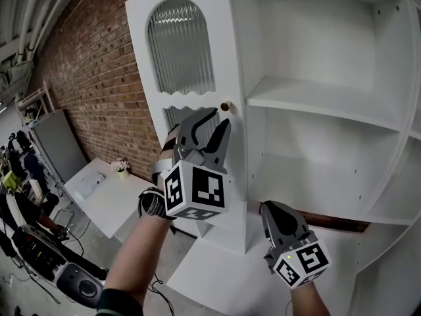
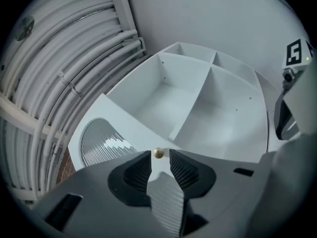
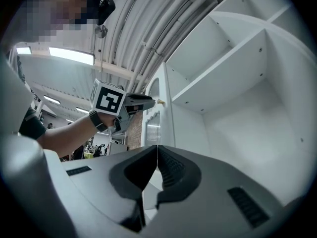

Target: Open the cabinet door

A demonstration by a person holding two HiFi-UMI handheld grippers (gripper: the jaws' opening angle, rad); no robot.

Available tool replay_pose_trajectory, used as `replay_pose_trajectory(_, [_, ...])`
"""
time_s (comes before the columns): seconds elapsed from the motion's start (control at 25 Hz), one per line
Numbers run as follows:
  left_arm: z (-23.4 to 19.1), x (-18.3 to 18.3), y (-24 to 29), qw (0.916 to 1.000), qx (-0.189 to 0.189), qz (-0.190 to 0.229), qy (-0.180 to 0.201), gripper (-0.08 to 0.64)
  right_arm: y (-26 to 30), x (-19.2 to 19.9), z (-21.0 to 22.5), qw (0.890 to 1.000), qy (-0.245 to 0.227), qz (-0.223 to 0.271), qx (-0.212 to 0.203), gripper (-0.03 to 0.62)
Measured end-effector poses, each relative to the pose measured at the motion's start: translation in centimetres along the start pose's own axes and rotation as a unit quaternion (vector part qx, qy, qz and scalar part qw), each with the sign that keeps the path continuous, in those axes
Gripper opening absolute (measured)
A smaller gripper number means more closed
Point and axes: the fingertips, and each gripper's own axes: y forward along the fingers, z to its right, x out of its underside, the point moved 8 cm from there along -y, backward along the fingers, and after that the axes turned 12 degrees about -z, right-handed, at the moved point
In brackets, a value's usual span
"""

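While the cabinet door (image 1: 187, 104) stands open, left gripper (image 1: 220, 118) gapes at its knob (image 1: 225, 106), right gripper (image 3: 157, 148) closed.

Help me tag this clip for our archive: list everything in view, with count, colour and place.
cabinet: one, white, straight ahead, shelves bare
cabinet door: one, white, left of the shelves
ribbed glass panes: two, clear, in the door, arched one on top
knob: one, brass, on the door's edge nearest the shelves
brick wall: one, red-brown, far left
table: one, white, by the brick wall
flower pot: one, pale, on the table
ceiling pipes: several, white, overhead
left gripper: one, grey, jaws open at the knob
right gripper: one, grey, jaws shut, empty, lower right
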Motion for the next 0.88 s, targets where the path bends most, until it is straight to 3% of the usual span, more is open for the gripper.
replay_pose_trajectory(0.24, [-0.3,-0.7,2.2,0.999,0.005,-0.016,0.042,0.137,0.1,-0.2,0.9,1.0,-0.002,0.006,0.003,0.005])
replay_pose_trajectory(0.6, [-0.6,-1.2,4.0,0.9974,0.03,-0.029,0.059,0.133,0.5,-0.3,1.9,1.0,-0.005,0.01,0.002,0.005])
replay_pose_trajectory(0.88, [-0.5,-1.5,4.2,0.997,0.033,-0.028,0.064,0.089,0.4,-0.3,2.9,1.0,-0.004,0.009,0.007,0.005])
